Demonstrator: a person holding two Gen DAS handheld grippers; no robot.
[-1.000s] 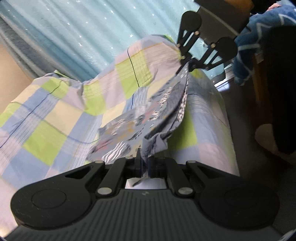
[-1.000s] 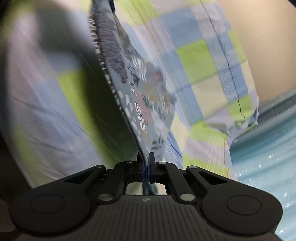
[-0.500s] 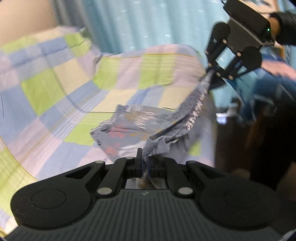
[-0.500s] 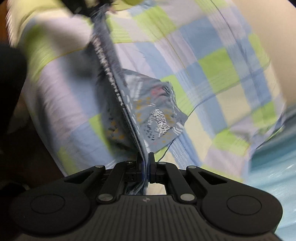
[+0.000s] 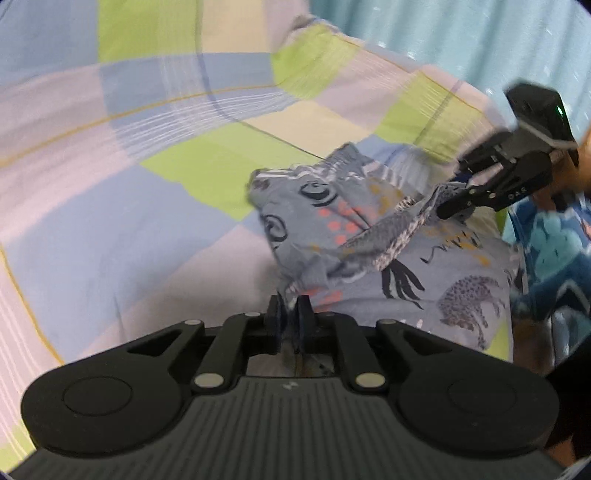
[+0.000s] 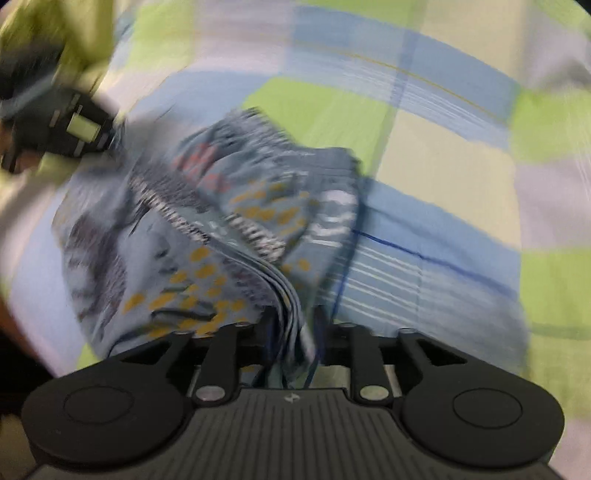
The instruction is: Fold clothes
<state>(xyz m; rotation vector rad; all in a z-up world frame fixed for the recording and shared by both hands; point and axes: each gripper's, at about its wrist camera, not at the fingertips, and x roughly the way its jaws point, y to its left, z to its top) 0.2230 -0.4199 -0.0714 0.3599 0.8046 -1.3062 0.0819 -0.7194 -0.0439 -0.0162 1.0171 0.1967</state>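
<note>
A blue-grey garment [image 5: 369,229] with animal and dot prints lies bunched on the checked bedsheet [image 5: 147,184]. My left gripper [image 5: 289,314] still has a folded edge of it filling the narrow gap between its jaws, which are opening. My right gripper [image 5: 454,206] reaches the garment's far corner from the right. In the right wrist view, the right gripper [image 6: 295,317] is opening, with several layers of the garment [image 6: 221,221] standing loosely in a clear gap. The left gripper [image 6: 107,136] is a dark blur at the upper left.
The checked sheet [image 6: 443,184] in blue, green, pink and cream covers the whole bed. A turquoise curtain [image 5: 443,33] hangs behind it. A person's hand [image 5: 580,162] and blue patterned clothing [image 5: 554,258] are at the right edge.
The garment, earlier stretched in the air between both shut grippers, now rests bunched on the sheet. Both grippers have swung over the bed and rolled. The right jaws have parted; the left only slightly.
</note>
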